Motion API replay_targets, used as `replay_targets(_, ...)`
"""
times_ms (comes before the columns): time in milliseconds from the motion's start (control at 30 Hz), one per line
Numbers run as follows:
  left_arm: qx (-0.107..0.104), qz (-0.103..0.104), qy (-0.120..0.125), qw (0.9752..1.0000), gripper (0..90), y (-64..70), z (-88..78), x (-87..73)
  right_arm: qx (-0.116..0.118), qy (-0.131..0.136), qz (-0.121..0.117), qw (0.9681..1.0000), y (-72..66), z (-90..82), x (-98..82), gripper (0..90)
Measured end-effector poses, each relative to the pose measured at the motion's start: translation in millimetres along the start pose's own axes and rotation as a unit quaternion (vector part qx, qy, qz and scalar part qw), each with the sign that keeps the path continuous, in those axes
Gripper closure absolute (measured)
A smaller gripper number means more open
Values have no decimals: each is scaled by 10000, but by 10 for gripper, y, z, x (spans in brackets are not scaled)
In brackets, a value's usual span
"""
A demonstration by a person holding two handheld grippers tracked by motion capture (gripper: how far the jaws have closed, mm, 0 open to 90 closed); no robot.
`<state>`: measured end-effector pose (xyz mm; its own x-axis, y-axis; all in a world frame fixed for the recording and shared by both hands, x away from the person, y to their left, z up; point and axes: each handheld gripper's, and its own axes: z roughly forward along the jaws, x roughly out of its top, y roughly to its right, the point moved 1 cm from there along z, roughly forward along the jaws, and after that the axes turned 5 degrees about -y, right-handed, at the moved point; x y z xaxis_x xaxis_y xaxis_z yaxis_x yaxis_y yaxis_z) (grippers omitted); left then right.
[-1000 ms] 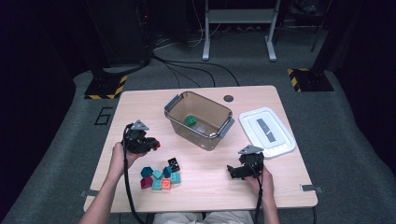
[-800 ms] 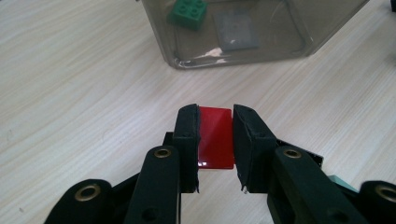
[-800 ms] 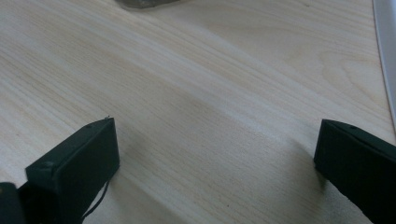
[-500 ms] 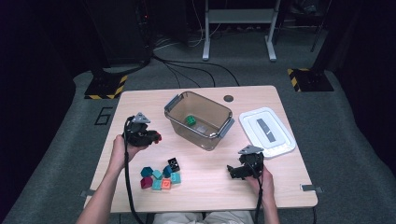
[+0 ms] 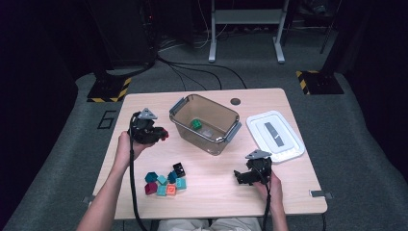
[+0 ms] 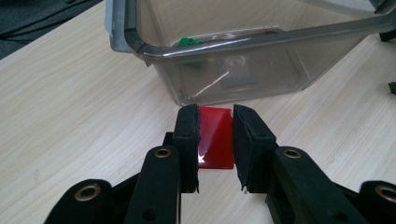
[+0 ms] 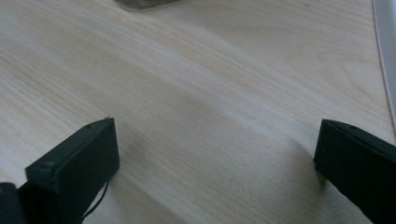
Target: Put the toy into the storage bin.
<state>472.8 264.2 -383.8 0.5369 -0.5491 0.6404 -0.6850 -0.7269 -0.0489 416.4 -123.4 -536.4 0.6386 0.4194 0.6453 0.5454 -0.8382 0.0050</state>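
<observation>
My left gripper (image 5: 161,135) is shut on a red block (image 6: 215,136), held above the table just left of the clear plastic bin (image 5: 179,124). In the left gripper view the block sits squeezed between both pads (image 6: 190,130), close to the bin's near wall (image 6: 261,74). A green block (image 5: 196,124) lies inside the bin. My right gripper (image 5: 240,176) rests low over bare wood at the front right, its jaws wide apart with nothing between them. A cluster of several coloured blocks (image 5: 166,183) lies on the table in front of the left hand.
The bin's white lid (image 5: 274,136) lies flat at the right of the table. A small dark round spot (image 5: 235,101) marks the tabletop near the far edge. Cables trail from both grippers off the front edge.
My left gripper has risen from beside the block cluster and moved toward the bin, carrying the red block. The right gripper has stayed in place.
</observation>
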Motion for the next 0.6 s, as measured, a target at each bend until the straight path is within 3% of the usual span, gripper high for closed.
replay_targets(600, 84, 153, 104, 9998, 720, -36, -76, 337, 3, 0, 4, 10000, 0, 0, -1, 0)
